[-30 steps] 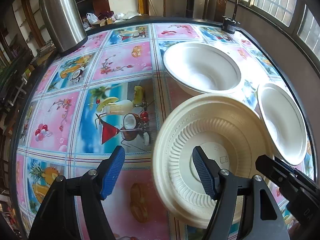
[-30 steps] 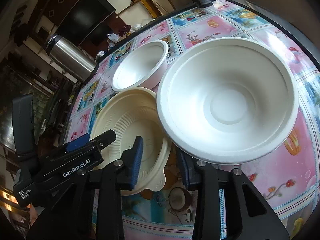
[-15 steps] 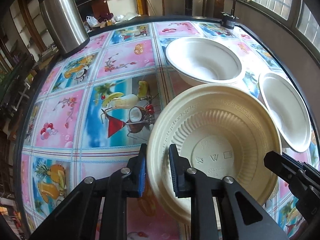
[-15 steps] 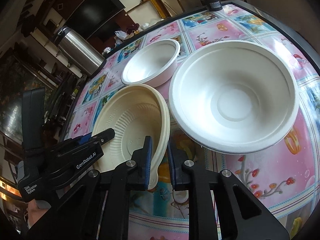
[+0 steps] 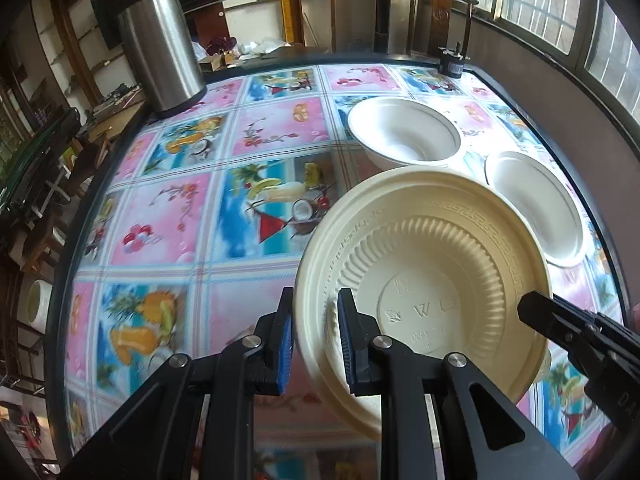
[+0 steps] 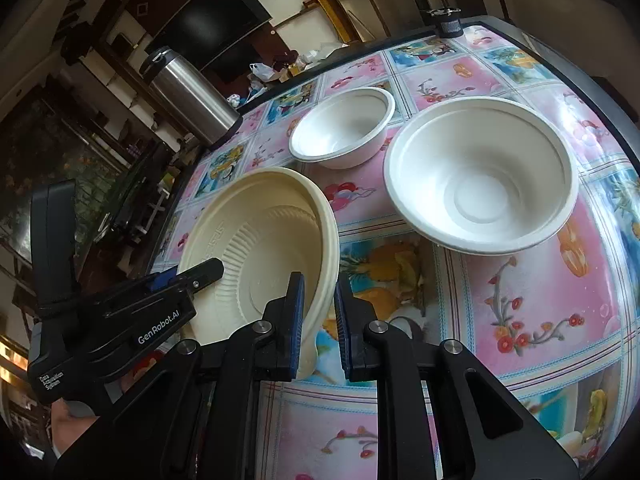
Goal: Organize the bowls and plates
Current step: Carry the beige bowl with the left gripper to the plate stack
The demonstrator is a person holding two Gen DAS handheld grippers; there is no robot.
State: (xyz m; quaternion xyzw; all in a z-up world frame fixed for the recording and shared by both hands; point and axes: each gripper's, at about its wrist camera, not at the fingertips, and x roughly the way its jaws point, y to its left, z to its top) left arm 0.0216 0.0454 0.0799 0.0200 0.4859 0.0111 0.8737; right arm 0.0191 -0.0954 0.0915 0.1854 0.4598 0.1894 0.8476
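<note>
Now both grippers clamp the cream ribbed plate [image 5: 424, 280] by opposite edges. Left gripper [image 5: 314, 336], lower centre of its view, has just been closing w/ the plate's near rim between its blue pads; plate sits tilted, lower right, above the fruit-print tablecloth [image 5: 168, 216]. Right gripper [image 6: 318, 316], bottom centre of its view, is pinched on the plate's rim too. Two white bowls rest on the cloth: smaller bowl [image 6: 342, 128] upper centre, larger bowl [image 6: 480, 176] right of it. Steel thermos [image 5: 160, 38] stands upper left.
</note>
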